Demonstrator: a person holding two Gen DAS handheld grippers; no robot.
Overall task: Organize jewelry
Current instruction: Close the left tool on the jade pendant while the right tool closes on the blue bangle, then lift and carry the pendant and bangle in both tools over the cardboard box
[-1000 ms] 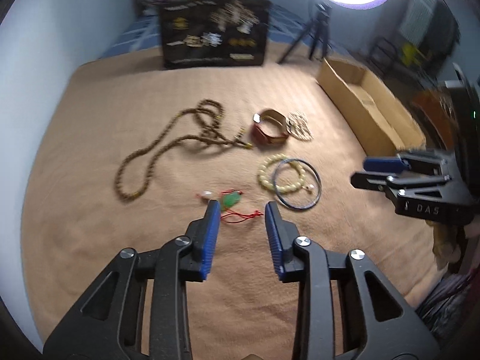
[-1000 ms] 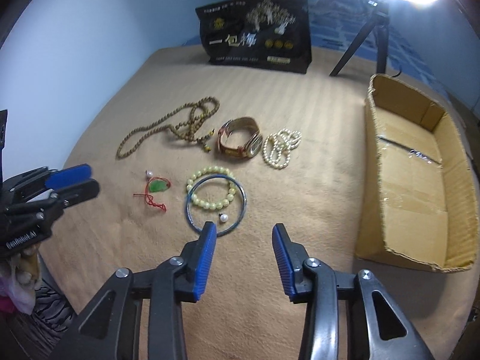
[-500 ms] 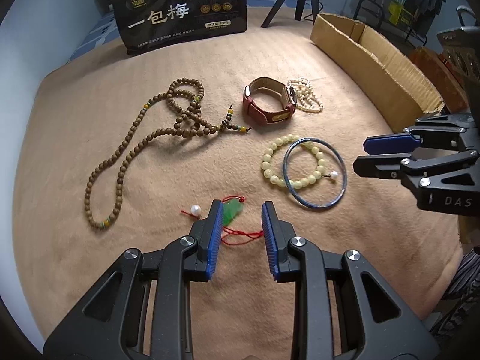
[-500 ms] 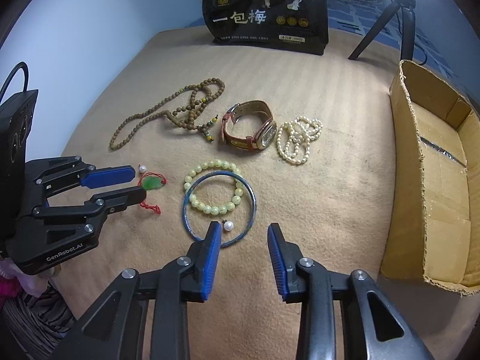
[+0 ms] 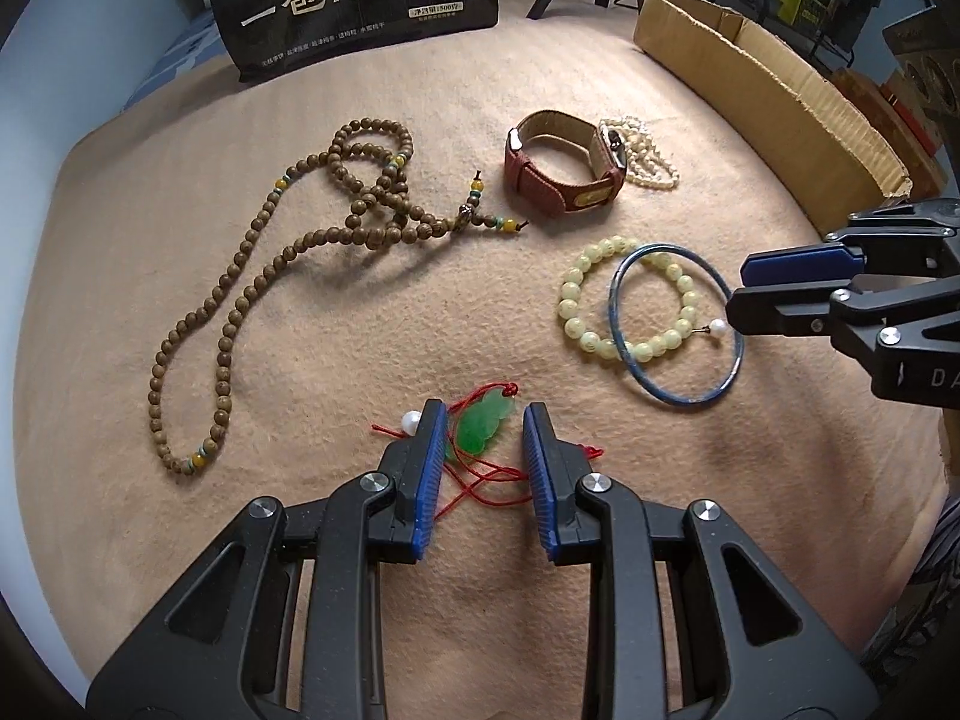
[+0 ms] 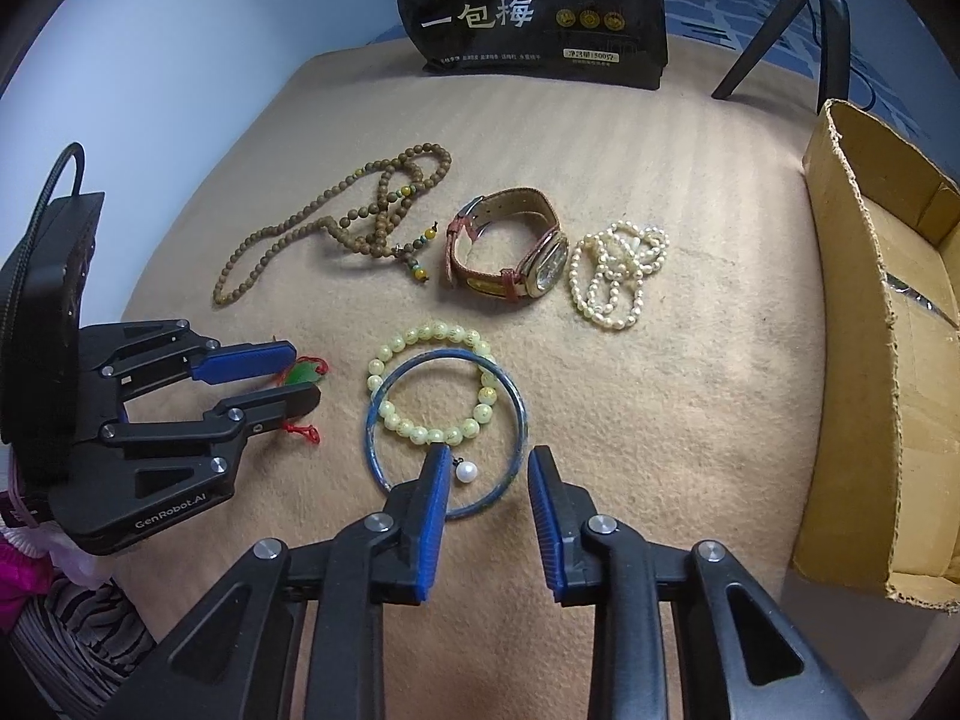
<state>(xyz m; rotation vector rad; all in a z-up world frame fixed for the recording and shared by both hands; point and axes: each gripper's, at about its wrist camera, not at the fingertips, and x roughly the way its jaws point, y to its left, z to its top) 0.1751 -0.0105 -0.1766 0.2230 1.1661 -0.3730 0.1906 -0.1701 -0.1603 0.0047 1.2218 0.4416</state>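
Both apart: left gripper (image 5: 483,414) straddles green pendant (image 5: 483,425), right gripper (image 6: 487,461) closing.

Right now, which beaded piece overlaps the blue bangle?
The pale yellow-green bead bracelet; it lies partly inside the blue bangle. The brown bead necklace and pearl strand lie apart.

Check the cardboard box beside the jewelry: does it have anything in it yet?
Empty as far as visible. The right wrist view shows the cardboard box with bare floor and tape only; its far end is cut off by the frame.
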